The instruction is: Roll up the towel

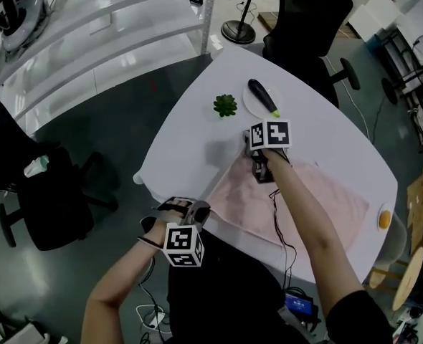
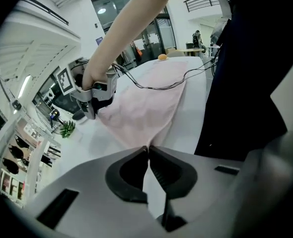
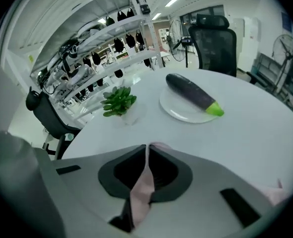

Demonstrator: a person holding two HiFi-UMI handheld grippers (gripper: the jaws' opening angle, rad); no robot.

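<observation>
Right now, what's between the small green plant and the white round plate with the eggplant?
Only bare white table between green plant and white plate; right gripper view.

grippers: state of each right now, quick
Left gripper: closed, apparently pinching a corner of the towel.
Right gripper: closed, holding the towel's far edge.

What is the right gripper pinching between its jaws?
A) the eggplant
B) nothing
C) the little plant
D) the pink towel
D: in the right gripper view, the right gripper has its jaws shut on a strip of the pink towel, which runs down between them.
</observation>
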